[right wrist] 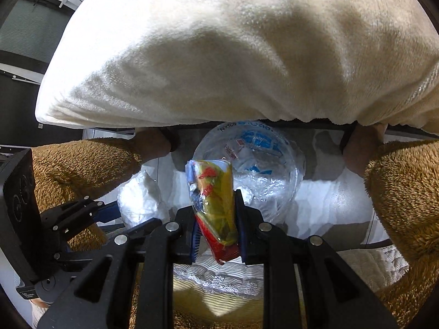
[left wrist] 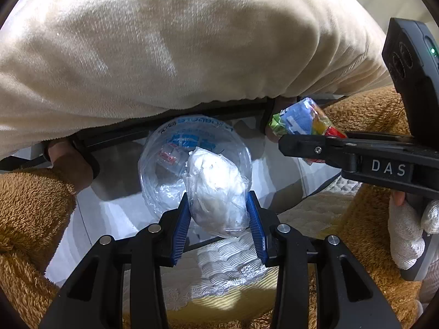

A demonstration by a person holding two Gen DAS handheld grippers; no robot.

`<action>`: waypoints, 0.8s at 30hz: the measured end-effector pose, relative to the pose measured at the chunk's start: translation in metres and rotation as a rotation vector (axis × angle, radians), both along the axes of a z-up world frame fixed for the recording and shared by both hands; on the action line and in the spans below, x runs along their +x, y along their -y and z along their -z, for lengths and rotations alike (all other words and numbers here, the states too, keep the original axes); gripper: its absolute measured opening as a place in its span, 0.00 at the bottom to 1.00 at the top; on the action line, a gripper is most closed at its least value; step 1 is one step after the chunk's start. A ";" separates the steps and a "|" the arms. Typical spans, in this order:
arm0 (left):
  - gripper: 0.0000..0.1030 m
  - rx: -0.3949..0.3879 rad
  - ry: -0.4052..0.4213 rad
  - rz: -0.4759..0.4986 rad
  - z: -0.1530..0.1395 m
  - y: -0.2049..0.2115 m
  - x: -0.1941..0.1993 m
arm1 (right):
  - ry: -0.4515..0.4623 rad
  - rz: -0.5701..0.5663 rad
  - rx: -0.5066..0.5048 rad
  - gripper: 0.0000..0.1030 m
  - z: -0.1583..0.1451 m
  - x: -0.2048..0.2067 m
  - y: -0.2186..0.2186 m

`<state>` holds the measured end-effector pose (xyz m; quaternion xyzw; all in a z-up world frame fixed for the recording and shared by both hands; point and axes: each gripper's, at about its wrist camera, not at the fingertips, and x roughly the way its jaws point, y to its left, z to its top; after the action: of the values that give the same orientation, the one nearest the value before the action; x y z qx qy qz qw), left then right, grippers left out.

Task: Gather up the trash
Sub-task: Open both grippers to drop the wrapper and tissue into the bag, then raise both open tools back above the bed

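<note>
A cream fleece blanket (left wrist: 178,41) fills the upper view. Below it a clear plastic trash bag (left wrist: 197,148) gapes open. The left gripper (left wrist: 219,213) has its jaws pinching a crumpled white plastic wad (left wrist: 216,192) above the bag; the right gripper (right wrist: 216,219) pinches a colourful snack wrapper (right wrist: 215,200) there.

Two black grippers with blue pads: left gripper (left wrist: 219,219) low in the middle, right gripper (right wrist: 215,216) low in the middle. One crumpled clear plastic bag with white stuff inside (left wrist: 216,192), mid frame. One bright red, yellow and blue snack wrapper (right wrist: 214,205), mid frame. One round clear plastic bin bag with blue print (left wrist: 192,148), just above. One big cream fluffy cloth (left wrist: 178,41), across the top. Two brown fuzzy sleeves (right wrist: 82,161), left and right.
</note>
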<state>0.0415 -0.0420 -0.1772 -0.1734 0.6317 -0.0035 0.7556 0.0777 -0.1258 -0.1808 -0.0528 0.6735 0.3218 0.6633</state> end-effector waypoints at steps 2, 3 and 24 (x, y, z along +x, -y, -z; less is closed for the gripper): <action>0.38 -0.001 -0.007 -0.004 -0.001 -0.001 0.000 | 0.002 0.003 -0.001 0.22 0.000 0.001 -0.001; 0.38 -0.003 -0.008 -0.004 0.000 -0.001 0.000 | 0.001 0.003 0.000 0.22 0.000 0.000 -0.001; 0.53 -0.019 -0.002 -0.056 0.000 -0.010 -0.001 | 0.002 0.038 0.031 0.33 -0.004 0.004 0.004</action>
<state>0.0401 -0.0319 -0.1770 -0.1982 0.6273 0.0116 0.7531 0.0820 -0.1300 -0.1766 -0.0301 0.6686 0.3196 0.6708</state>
